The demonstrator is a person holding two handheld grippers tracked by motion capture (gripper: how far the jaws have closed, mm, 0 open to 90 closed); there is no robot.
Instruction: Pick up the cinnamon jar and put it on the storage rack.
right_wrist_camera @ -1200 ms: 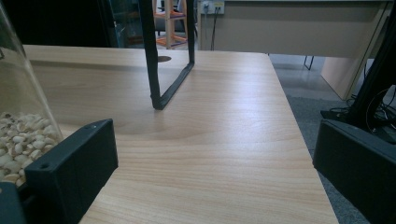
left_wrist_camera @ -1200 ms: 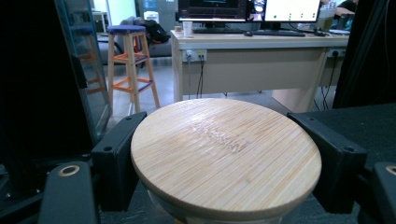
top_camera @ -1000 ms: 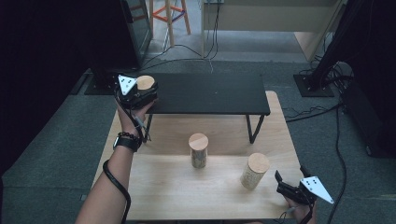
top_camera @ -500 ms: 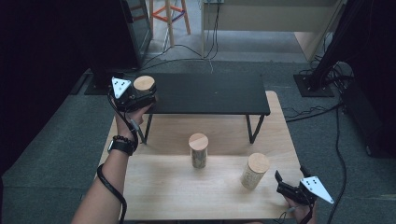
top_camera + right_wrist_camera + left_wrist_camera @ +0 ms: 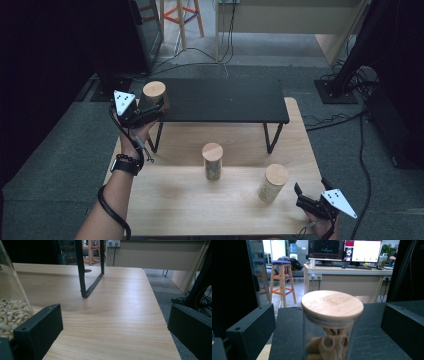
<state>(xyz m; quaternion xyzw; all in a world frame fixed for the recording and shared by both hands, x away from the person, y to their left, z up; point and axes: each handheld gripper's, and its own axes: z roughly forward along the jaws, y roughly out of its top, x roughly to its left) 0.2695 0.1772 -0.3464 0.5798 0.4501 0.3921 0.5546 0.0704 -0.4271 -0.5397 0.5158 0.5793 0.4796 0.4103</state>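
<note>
Since the earlier frame the left gripper (image 5: 150,111) has drawn slightly back toward the table's left edge, its jaws having just opened wide, so the clear glass jar with a round wooden lid (image 5: 153,93) now stands released between them on the black metal shelf (image 5: 225,100). The left gripper view shows brown tubular pieces inside that jar (image 5: 329,325), its base cut off. Far right, the right gripper (image 5: 305,196) rests open on the light wooden table (image 5: 190,200), just beside a lidded jar of pale kernels (image 5: 272,182).
</note>
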